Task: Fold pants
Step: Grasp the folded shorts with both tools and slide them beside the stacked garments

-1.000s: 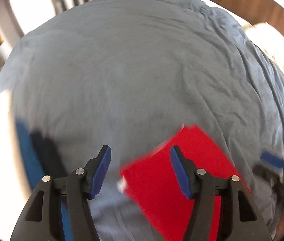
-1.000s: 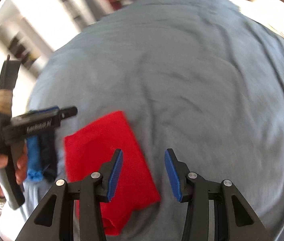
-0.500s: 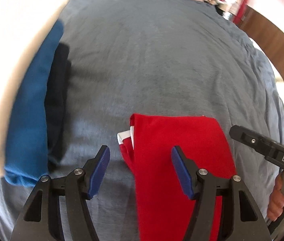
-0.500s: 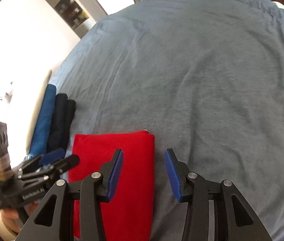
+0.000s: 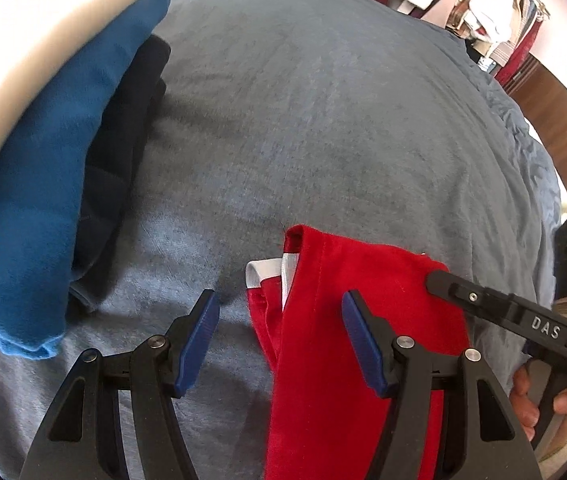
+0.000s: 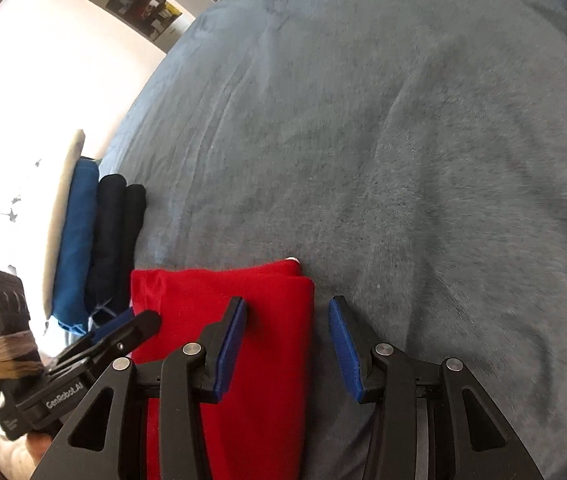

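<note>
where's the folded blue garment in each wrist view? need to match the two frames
Left wrist: blue garment fills the left side, running from upper left down to lower left, dark folded garment right beside it.
Right wrist: blue garment is small, at the left edge at mid-height, again with the dark garments on its right.
Shared landmark: the red pants, bottom centre in both.

Matt red cloth pants (image 5: 363, 320) lie on a seemingly soft, slightly fuzzy grey-blue bedcover (image 5: 323, 120).
</note>
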Available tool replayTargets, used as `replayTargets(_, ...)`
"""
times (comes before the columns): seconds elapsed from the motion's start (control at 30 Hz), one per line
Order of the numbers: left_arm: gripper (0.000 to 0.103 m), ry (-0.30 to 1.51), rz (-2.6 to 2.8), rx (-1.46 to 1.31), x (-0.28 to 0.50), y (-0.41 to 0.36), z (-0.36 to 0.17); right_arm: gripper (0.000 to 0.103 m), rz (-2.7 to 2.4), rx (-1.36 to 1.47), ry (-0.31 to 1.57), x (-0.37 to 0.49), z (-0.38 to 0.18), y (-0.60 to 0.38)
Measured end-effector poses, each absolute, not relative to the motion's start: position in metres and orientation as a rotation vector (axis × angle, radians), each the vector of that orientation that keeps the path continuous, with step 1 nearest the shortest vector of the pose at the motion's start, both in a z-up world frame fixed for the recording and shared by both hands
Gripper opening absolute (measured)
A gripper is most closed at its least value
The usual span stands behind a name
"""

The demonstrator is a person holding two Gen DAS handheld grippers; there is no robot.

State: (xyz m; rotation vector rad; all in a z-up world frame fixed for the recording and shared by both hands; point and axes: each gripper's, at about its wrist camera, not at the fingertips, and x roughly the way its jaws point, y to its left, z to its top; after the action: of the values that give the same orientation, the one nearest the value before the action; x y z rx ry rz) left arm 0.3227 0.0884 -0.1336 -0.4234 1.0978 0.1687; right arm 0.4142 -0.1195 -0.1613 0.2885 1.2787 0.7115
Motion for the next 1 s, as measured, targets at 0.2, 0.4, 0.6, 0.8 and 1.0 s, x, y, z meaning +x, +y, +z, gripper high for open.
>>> replayTargets(0.2, 0.056, 1.129, 0.149, -0.475, 0.328, 0.091, -0.145, 0.044, 0.76, 0.318, 1.313, 0.427, -0.173, -0.113)
replayTargets(0.4, 0.055, 1.143, 0.129, -0.494, 0.338, 0.091, -0.155, 0.044, 0.796, 0.301, 1.315, 0.425, -0.177, -0.113)
replayTargets(0.6, 0.055, 1.137, 0.138, -0.489, 0.341, 0.088, -0.164, 0.044, 0.807, 0.332, 1.339, 0.43, -0.189, -0.111)
replayTargets(0.8, 0.034, 1.127, 0.093, -0.488, 0.343, 0.08, -0.161, 0.029, 0.81, 0.356, 1.34, 0.43, -0.187, -0.108)
replayTargets(1.0, 0.021, 1.105, 0.005, -0.437, 0.347, 0.069, -0.147, 0.011, 0.763, 0.358, 1.28, 0.419, -0.163, -0.117)
